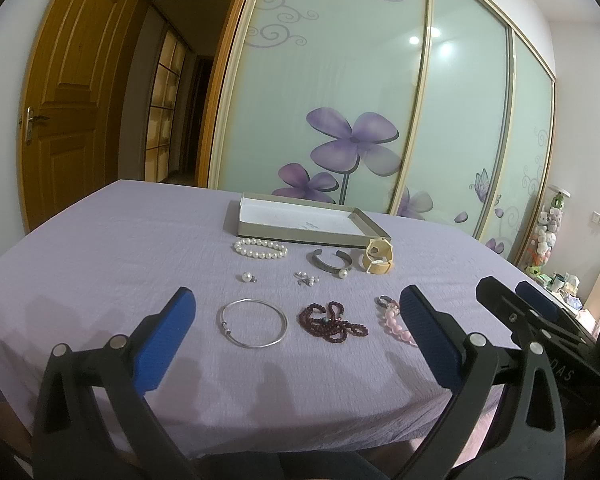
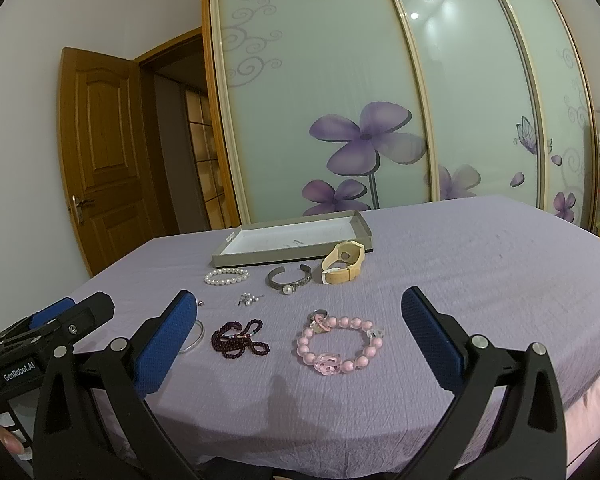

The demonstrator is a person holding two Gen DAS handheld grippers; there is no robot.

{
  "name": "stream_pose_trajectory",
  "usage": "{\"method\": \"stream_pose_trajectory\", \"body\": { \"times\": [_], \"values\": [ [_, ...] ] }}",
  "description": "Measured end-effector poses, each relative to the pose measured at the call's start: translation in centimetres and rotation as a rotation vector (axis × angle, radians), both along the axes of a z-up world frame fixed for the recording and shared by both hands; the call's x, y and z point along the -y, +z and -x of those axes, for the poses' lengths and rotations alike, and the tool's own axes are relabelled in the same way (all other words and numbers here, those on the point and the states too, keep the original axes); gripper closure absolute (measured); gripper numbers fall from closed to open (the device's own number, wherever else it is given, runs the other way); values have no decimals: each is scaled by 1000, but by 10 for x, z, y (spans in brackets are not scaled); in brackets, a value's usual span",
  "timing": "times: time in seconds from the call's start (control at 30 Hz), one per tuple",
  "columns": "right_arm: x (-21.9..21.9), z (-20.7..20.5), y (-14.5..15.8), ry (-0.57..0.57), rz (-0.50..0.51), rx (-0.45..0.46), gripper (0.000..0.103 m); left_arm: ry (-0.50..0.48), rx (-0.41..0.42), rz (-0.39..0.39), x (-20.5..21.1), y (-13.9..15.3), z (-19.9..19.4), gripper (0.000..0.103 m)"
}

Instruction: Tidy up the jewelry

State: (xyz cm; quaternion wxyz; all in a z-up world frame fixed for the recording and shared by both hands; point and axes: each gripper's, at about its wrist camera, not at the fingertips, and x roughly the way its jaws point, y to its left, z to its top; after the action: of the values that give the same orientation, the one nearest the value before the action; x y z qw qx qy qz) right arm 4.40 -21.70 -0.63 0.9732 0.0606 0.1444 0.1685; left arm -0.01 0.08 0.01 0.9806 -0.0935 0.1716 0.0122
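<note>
Hovering released, left hand-held gripper (image 1: pixel 296 316) above silver bangle (image 1: pixel 253 323), right hand-held gripper (image 2: pixel 300 316) released above pink bracelet (image 2: pixel 339 345)

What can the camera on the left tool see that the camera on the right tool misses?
Only the left view shows the whole silver bangle and the small pearl piece; the right view's own finger hides most of both. Only the right view shows the full pink bead bracelet, half hidden in the left view. Both show the open box, pearl bracelet, dark red beads, watch and purple cloth.
</note>
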Motion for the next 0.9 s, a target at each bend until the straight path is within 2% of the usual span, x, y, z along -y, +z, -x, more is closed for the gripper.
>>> {"method": "stream_pose_trajectory", "body": {
  "times": [0.37,0.6,0.9],
  "values": [
    [0,-2,-4,1,-2,-13,1,0,-12,1,0,3,8,2],
    [-1,-9,-8,-5,8,-25,1,5,-35,5,1,-8,-3,2],
    [6,-36,-29,-23,23,-137,1,33,-134,11,-8,-19,-23,2]
  ]
}}
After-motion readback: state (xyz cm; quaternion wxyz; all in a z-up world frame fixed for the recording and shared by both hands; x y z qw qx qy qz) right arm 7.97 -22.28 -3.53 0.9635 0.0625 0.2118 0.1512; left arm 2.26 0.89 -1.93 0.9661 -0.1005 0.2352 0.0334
